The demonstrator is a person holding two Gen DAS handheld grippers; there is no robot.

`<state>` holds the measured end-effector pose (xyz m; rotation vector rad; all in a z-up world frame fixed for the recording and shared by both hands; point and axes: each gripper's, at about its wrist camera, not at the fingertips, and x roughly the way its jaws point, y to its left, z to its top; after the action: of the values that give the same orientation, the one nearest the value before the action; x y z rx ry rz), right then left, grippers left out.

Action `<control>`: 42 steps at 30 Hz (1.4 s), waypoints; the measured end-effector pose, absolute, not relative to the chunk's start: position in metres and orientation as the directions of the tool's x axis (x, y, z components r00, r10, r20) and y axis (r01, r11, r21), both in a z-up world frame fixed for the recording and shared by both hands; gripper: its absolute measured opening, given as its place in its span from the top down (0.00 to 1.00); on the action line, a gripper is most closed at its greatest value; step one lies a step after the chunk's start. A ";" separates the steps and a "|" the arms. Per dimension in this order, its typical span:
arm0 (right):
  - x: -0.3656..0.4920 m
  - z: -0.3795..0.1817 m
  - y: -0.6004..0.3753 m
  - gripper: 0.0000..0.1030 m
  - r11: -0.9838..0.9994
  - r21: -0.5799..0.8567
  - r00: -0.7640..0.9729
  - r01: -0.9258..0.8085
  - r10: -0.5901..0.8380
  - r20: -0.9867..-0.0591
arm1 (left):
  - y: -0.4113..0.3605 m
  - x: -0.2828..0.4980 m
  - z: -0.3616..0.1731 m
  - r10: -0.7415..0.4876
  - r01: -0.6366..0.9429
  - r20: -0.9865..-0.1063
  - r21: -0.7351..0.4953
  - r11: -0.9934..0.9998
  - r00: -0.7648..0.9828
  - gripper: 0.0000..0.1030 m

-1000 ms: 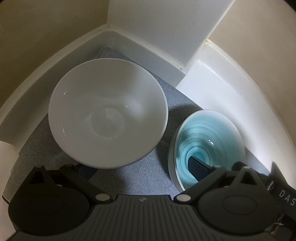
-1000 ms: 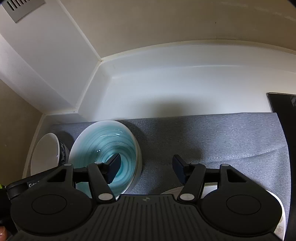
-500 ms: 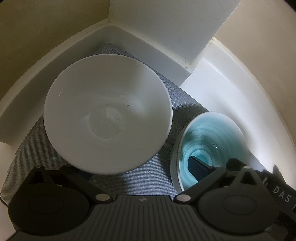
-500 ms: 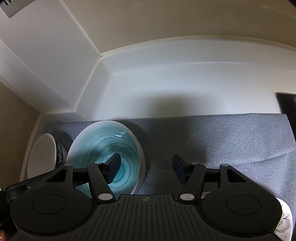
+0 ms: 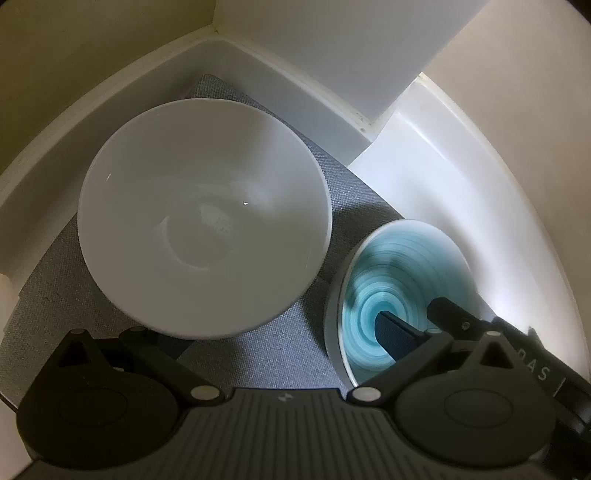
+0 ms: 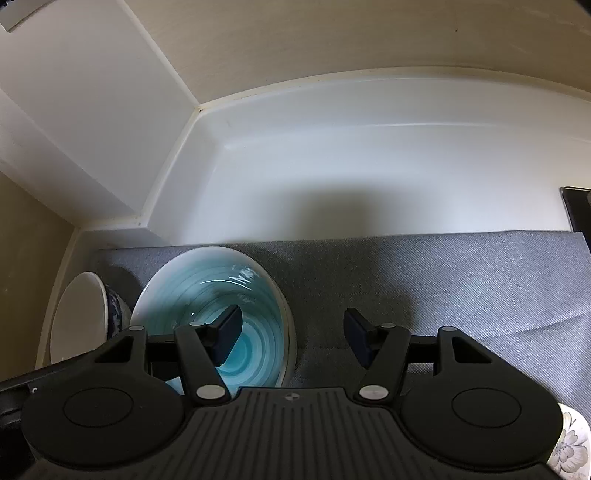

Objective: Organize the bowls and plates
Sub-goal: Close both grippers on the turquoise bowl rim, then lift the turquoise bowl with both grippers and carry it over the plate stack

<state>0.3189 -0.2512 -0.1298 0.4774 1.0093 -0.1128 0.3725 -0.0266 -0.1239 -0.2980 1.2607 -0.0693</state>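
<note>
Bowls sit on a grey mat inside a white-walled corner. Nearest you, your right gripper stands about half open, its left finger down inside the teal swirl bowl and the other outside the rim over the mat; the pads clamp nothing. Your left gripper shows one finger over that same bowl, the other hidden under the white bowl, so its grip cannot be told. Beyond the bowls, the bare white ledge meets the beige wall.
</note>
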 end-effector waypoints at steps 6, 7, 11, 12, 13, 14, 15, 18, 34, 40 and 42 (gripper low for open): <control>0.318 -0.131 -0.252 0.39 0.892 0.331 0.537 0.307 0.125 -0.835 | -0.024 0.374 -0.122 -0.204 -0.123 -0.928 -0.252 0.960 0.311 0.08; 0.318 -0.131 -0.251 0.41 0.893 0.329 0.536 0.306 0.124 -0.835 | -0.024 0.374 -0.122 -0.198 -0.124 -0.930 -0.246 0.961 0.309 0.12; 0.320 -0.131 -0.249 0.51 0.898 0.335 0.543 0.284 0.138 -0.828 | -0.028 0.369 -0.119 -0.190 -0.118 -0.931 -0.236 0.965 0.313 0.29; 0.320 -0.130 -0.248 0.56 0.901 0.337 0.546 0.275 0.142 -0.825 | -0.028 0.368 -0.118 -0.195 -0.113 -0.930 -0.239 0.964 0.311 0.34; 0.321 -0.130 -0.247 0.60 0.903 0.336 0.548 0.267 0.145 -0.824 | -0.028 0.368 -0.118 -0.209 -0.105 -0.928 -0.251 0.962 0.309 0.42; 0.321 -0.130 -0.246 0.63 0.905 0.335 0.548 0.261 0.147 -0.824 | -0.028 0.368 -0.117 -0.231 -0.097 -0.924 -0.271 0.958 0.304 0.50; 0.321 -0.130 -0.245 0.68 0.907 0.336 0.548 0.255 0.151 -0.823 | -0.028 0.369 -0.117 -0.251 -0.095 -0.921 -0.291 0.952 0.298 0.54; 0.323 -0.131 -0.242 0.76 0.909 0.337 0.548 0.247 0.156 -0.822 | -0.026 0.370 -0.118 -0.308 -0.100 -0.911 -0.345 0.933 0.274 0.71; 0.313 -0.127 -0.241 0.91 0.917 0.322 0.572 0.235 0.137 -0.809 | -0.042 0.355 -0.119 -0.335 -0.007 -0.889 -0.354 0.935 0.313 0.89; 0.302 -0.118 -0.240 0.91 0.920 0.326 0.591 0.219 0.141 -0.794 | -0.049 0.351 -0.111 -0.330 0.017 -0.876 -0.346 0.938 0.352 0.89; 0.299 -0.115 -0.240 0.91 0.920 0.330 0.598 0.213 0.144 -0.788 | -0.049 0.349 -0.109 -0.334 0.020 -0.872 -0.350 0.936 0.358 0.89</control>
<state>0.2987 -0.2404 -0.1148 0.4164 0.9357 -0.0411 0.3493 -0.0493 -0.1091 -0.3009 1.1879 -0.2331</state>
